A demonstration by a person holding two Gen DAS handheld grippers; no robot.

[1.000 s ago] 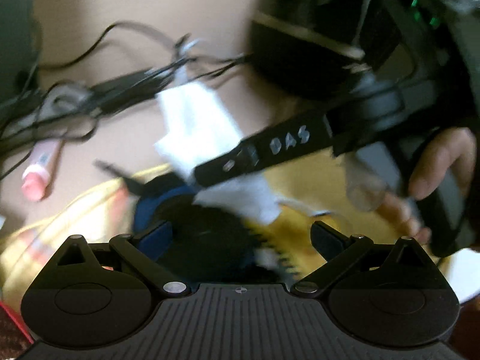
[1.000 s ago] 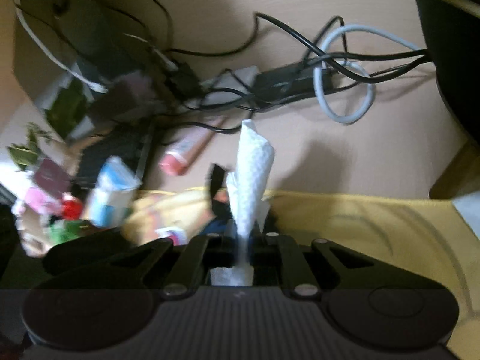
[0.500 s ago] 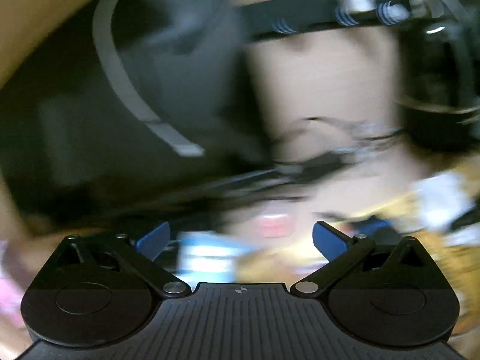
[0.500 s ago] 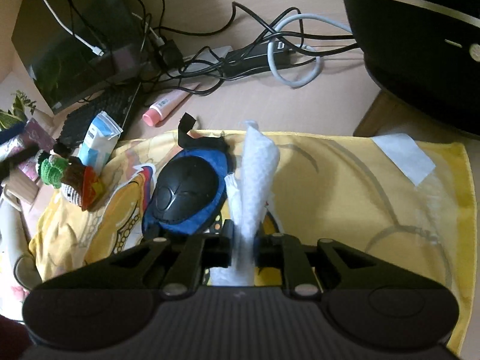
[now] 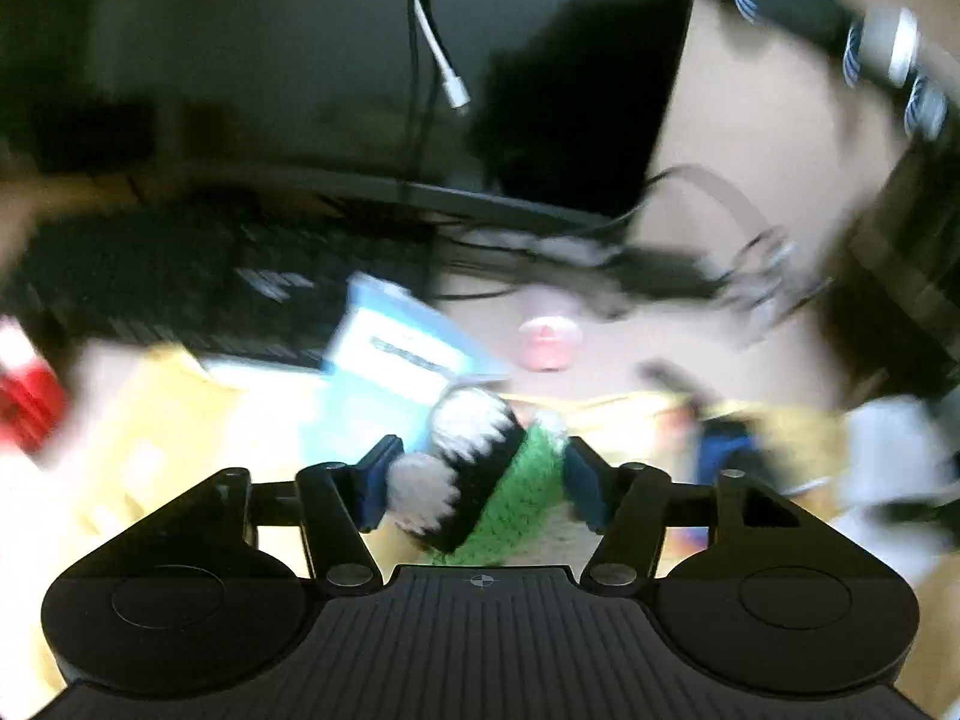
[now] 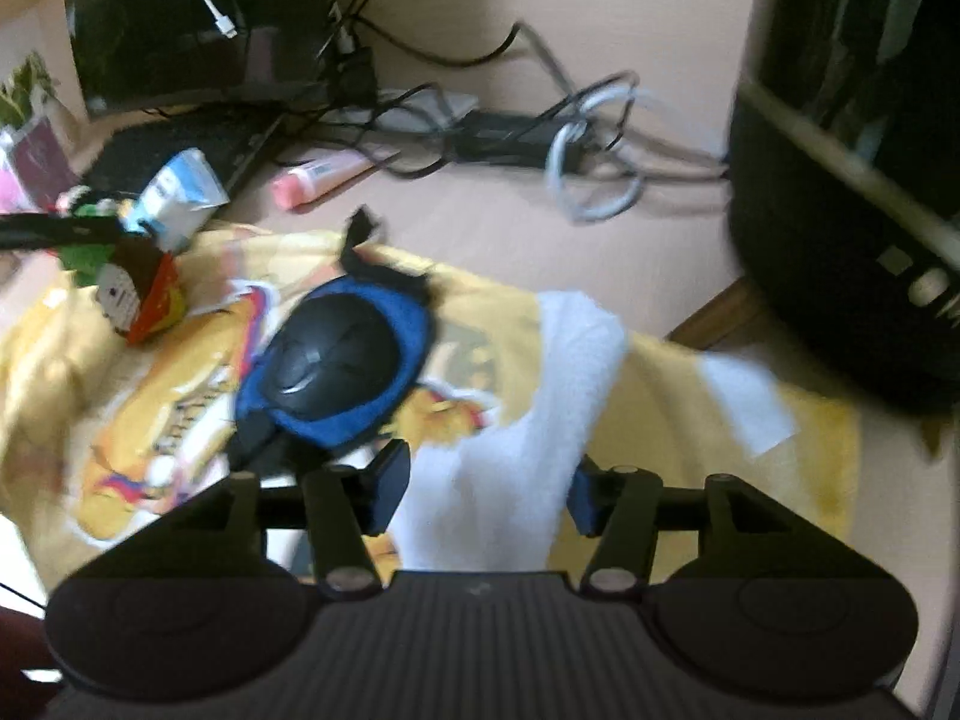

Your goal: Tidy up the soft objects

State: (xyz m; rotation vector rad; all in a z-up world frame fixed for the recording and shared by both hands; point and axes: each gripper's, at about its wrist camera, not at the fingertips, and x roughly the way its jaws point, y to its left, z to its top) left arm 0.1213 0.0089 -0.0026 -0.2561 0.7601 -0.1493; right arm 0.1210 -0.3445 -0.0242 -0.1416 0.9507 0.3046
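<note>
Fingers of the left gripper (image 5: 474, 483) have just closed, pinching a crocheted toy (image 5: 480, 480); the right gripper's (image 6: 486, 486) have just spread, a white tissue (image 6: 534, 420) loose between them.

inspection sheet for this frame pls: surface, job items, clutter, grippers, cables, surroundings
Surface: beige desk, yellow printed cloth spread over it.
Job's things: crocheted toy; white paper towel; blue-and-black knee pad lying on the cloth.
Clutter: pink tube, small blue-and-white carton, keyboard.
Grippers: left gripper has just been closing, toy between its pads; right gripper has just been opening, towel between its jaws, apparently released.
Cables: black and grey tangle at the back of the desk.
Surroundings: dark monitor; large black appliance, type unclear.
</note>
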